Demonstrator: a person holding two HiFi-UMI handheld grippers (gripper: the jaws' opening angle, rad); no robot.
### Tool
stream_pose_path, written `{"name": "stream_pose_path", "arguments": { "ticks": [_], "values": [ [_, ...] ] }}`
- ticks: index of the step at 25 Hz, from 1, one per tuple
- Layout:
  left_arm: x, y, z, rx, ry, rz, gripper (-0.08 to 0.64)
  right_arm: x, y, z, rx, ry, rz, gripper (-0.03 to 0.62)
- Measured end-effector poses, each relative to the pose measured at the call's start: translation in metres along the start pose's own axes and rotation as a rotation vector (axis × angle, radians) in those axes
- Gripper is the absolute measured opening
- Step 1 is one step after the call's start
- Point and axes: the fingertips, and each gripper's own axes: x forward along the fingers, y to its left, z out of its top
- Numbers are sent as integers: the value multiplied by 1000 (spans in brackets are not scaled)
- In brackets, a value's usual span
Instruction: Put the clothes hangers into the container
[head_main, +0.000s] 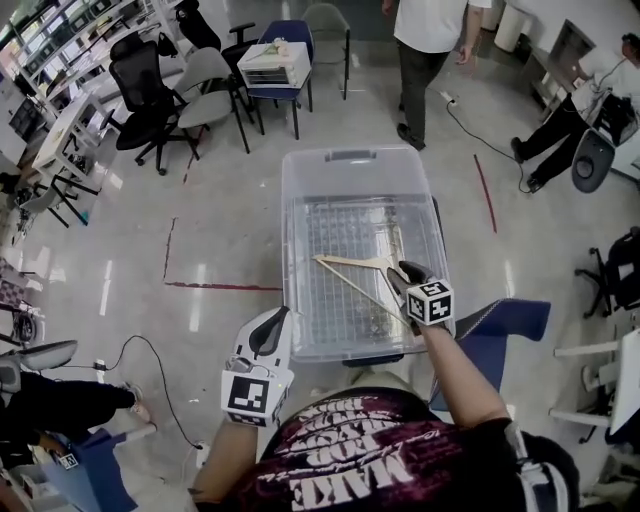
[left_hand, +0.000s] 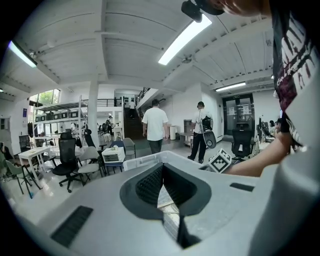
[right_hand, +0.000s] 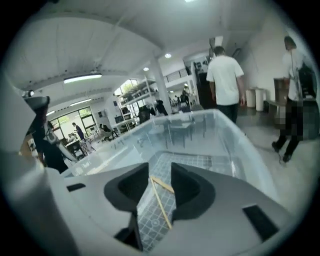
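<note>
With your right claw (head_main: 408, 275) spread apart above the wooden hanger (head_main: 350, 262), which lies flat inside the clear container (head_main: 357, 155), lift straight up past the rim; your left claw (head_main: 272, 330) is pinched together, empty.

Pale matt wooden hanger (head_main: 350, 262); clear glossy plastic container (head_main: 350, 160); smooth, shiny polished floor (head_main: 220, 240)
</note>
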Motion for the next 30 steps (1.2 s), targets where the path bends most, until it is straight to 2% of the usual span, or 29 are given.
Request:
{"name": "stream_pose_path", "arguments": {
  "ticks": [3,5,9,14,20,25,30],
  "values": [
    [-17,5,-4,-4,-13,-5,6,-46,44,38,-151,-114,-6,8],
    [-25,4,-3,-6,-30,-19,6,-75,65,57,-187,-177,4,5],
    [-40,2,1,4,-61,-48,6,-121,98,83,-191,-286,5,5],
    [-54,-3,7,18,-91,-74,6,-170,133,103,-231,-354,3,3],
    [-74,-13,10,19,-111,-121,6,-221,170,122,-216,-448,-18,3],
    [-85,-23,0,5,-106,-162,6,-236,189,124,-231,-468,-30,3],
    [-95,-26,-2,-14,-113,-162,6,-237,196,121,-254,-446,-41,3]
  ]
}}
